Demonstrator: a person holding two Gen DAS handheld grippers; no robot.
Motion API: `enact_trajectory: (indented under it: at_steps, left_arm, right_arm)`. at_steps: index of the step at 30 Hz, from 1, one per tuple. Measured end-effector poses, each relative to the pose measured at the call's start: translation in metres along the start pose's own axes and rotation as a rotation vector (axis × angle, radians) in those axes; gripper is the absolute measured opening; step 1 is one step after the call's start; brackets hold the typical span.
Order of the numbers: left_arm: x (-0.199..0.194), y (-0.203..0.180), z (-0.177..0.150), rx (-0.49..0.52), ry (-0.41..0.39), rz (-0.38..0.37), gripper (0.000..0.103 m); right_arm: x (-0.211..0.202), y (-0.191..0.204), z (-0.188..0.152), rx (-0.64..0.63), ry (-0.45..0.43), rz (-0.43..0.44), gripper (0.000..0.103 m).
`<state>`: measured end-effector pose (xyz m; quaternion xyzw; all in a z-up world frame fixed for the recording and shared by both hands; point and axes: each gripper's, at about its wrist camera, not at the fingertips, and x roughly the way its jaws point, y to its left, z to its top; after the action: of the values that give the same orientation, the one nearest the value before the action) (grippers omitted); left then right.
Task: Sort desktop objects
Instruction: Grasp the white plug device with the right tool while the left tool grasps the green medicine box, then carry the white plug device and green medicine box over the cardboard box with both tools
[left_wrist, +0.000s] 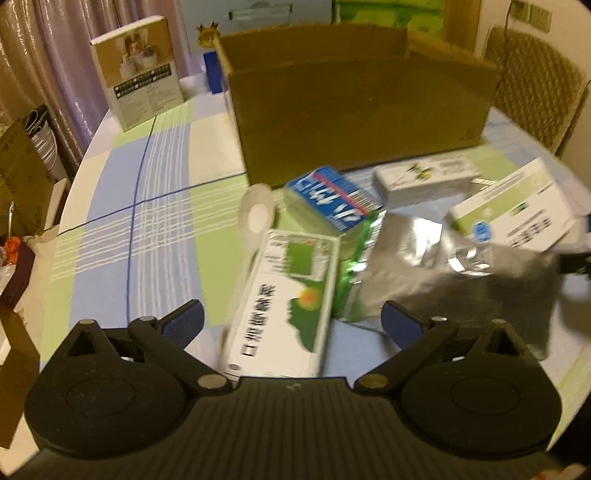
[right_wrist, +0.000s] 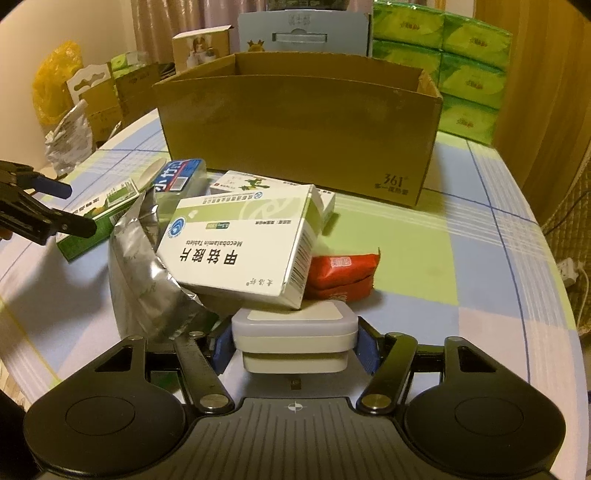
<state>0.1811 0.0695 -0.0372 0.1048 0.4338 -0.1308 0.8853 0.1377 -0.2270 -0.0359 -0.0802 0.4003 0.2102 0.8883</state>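
A pile of small items lies on the checked tablecloth in front of an open cardboard box (left_wrist: 362, 110) (right_wrist: 295, 129). My left gripper (left_wrist: 291, 321) (right_wrist: 70, 208) is open, its fingers on either side of a green-and-white medicine box (left_wrist: 280, 306) (right_wrist: 99, 218) without touching it. My right gripper (right_wrist: 293, 349) is shut on a white square plastic case (right_wrist: 295, 332). A white Mecobalamin box (right_wrist: 240, 243) (left_wrist: 517, 218) leans on top of that case. A silver foil bag (right_wrist: 140, 266) (left_wrist: 424, 258), a blue box (left_wrist: 332, 199) (right_wrist: 181, 177) and a red packet (right_wrist: 343, 275) lie around them.
A white tape roll (left_wrist: 256, 214) stands beside the blue box. Another white carton (left_wrist: 424, 177) lies near the cardboard box. An upright photo box (left_wrist: 138, 70) stands far left. Green tissue packs (right_wrist: 461, 70) are stacked behind. The table's curved edge runs left and right.
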Motion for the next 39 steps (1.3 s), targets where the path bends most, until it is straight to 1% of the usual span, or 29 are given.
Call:
enact_trajectory:
  at_steps: [1, 3, 4, 5, 6, 7, 9, 12, 15, 18, 20, 21, 23, 25, 28, 32, 37, 38, 39]
  left_arm:
    - [0.003, 0.002, 0.000, 0.004, 0.012, -0.004, 0.092]
    - [0.009, 0.004, 0.000, 0.007, 0.036, -0.008, 0.080]
    - [0.012, 0.004, 0.000, 0.003, 0.050, -0.003, 0.077]
    - [0.014, 0.005, -0.001, -0.003, 0.062, -0.001, 0.068]
    - [0.015, 0.006, -0.002, -0.013, 0.073, -0.002, 0.057]
    - [0.014, 0.006, -0.003, -0.023, 0.077, 0.001, 0.056]
    - [0.008, 0.006, -0.005, -0.047, 0.080, -0.003, 0.052]
    - [-0.003, 0.000, -0.012, -0.100, 0.103, 0.032, 0.051]
    - [-0.017, -0.013, -0.028, -0.136, 0.124, 0.070, 0.051]
    - [-0.028, -0.027, -0.044, -0.157, 0.125, 0.078, 0.051]
    - [-0.032, -0.032, -0.052, -0.157, 0.115, 0.067, 0.052]
    - [-0.033, -0.034, -0.054, -0.152, 0.107, 0.063, 0.059]
    - [-0.032, -0.035, -0.055, -0.137, 0.095, 0.071, 0.068]
    - [-0.030, -0.033, -0.052, -0.133, 0.083, 0.078, 0.068]
    - [-0.023, -0.029, -0.050, -0.166, 0.082, 0.064, 0.068]
    - [-0.019, -0.028, -0.050, -0.168, 0.076, 0.054, 0.068]
    - [-0.018, -0.027, -0.050, -0.178, 0.068, 0.063, 0.066]
    - [-0.018, -0.027, -0.050, -0.178, 0.069, 0.066, 0.064]
    - [-0.018, -0.026, -0.050, -0.179, 0.070, 0.065, 0.059]
  right_arm:
    - [0.000, -0.001, 0.000, 0.005, -0.001, -0.003, 0.062]
    - [-0.001, -0.001, 0.000, 0.013, -0.003, -0.010, 0.062]
    - [-0.001, -0.001, 0.000, 0.018, -0.002, -0.013, 0.062]
    - [-0.002, -0.001, 0.000, 0.024, -0.001, -0.016, 0.062]
    - [-0.002, -0.002, 0.000, 0.029, 0.000, -0.020, 0.062]
    - [-0.003, -0.002, 0.000, 0.036, 0.000, -0.024, 0.062]
    - [-0.005, -0.003, -0.001, 0.051, 0.002, -0.033, 0.062]
    - [-0.009, -0.002, -0.004, 0.079, 0.011, -0.063, 0.062]
    - [-0.017, 0.000, -0.012, 0.110, 0.017, -0.091, 0.062]
    - [-0.024, 0.005, -0.020, 0.137, 0.023, -0.119, 0.062]
    - [-0.026, 0.008, -0.025, 0.141, 0.029, -0.130, 0.062]
    - [-0.027, 0.010, -0.026, 0.138, 0.028, -0.132, 0.062]
    - [-0.028, 0.012, -0.027, 0.125, 0.019, -0.132, 0.062]
    - [-0.026, 0.012, -0.028, 0.125, 0.019, -0.143, 0.062]
    - [-0.022, 0.011, -0.027, 0.130, 0.020, -0.146, 0.063]
    - [-0.016, 0.013, -0.026, 0.120, 0.032, -0.154, 0.065]
    - [-0.016, 0.012, -0.026, 0.130, 0.025, -0.152, 0.063]
    - [-0.016, 0.012, -0.026, 0.131, 0.024, -0.151, 0.062]
    - [-0.016, 0.012, -0.026, 0.131, 0.025, -0.150, 0.062]
